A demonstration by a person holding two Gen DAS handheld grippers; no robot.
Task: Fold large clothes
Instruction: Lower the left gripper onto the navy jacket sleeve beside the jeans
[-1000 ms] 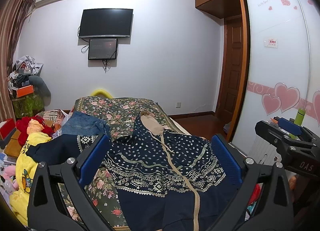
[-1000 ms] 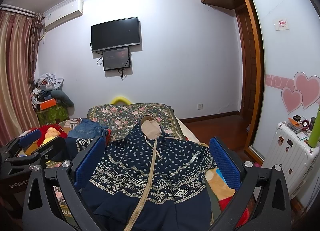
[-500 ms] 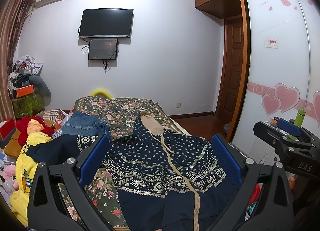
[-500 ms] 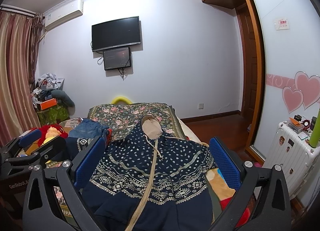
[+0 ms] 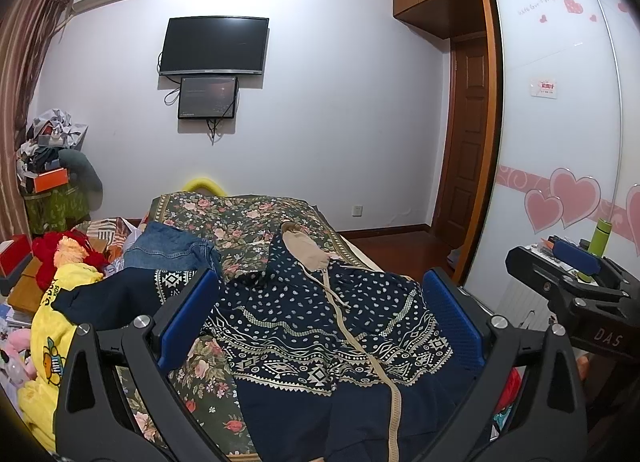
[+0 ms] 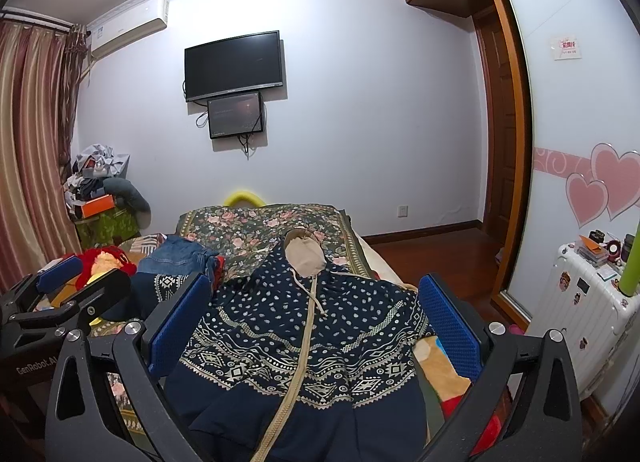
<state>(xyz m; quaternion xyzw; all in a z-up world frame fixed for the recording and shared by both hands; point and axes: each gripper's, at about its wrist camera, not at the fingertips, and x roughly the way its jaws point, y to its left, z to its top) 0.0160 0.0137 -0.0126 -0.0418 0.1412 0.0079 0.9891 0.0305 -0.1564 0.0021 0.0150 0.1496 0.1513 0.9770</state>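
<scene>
Ahead of both pairs of fingers, a navy patterned hoodie (image 5: pixel 320 326) lies spread face up on a floral bedspread (image 5: pixel 240 218), its tan zip running between the blue pads and its tan-lined hood at the far end. Both the left gripper (image 5: pixel 320 322) and the right gripper (image 6: pixel 314 322) hover above it with fingers spread wide, grasping nothing. Beyond the left gripper's left finger lie folded jeans (image 5: pixel 168 250) and a yellow garment (image 5: pixel 44 326), and past the right gripper's right finger stands a white suitcase (image 6: pixel 588 314).
</scene>
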